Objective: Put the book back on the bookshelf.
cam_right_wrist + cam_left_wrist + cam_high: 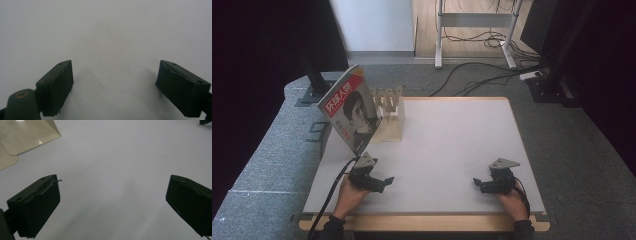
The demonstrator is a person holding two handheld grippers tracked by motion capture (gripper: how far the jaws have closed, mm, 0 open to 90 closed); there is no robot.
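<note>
Black claws, grey triangular plates, dark sleeves.

The only readable text stands on the glossy magazine with a red band across its cover, which leans upright against the pale wooden slatted rack at the far left of the white table top. In the high view, 4 large white Chinese characters run along that red band near the upper edge of the cover; they appear to read 环球人物. Below the band the cover carries a printed portrait, and a small red patch with tiny marks sits near the lower part of the cover, too small to read. No numbers, brand marks or labels can be read on either black gripper's body.
</note>
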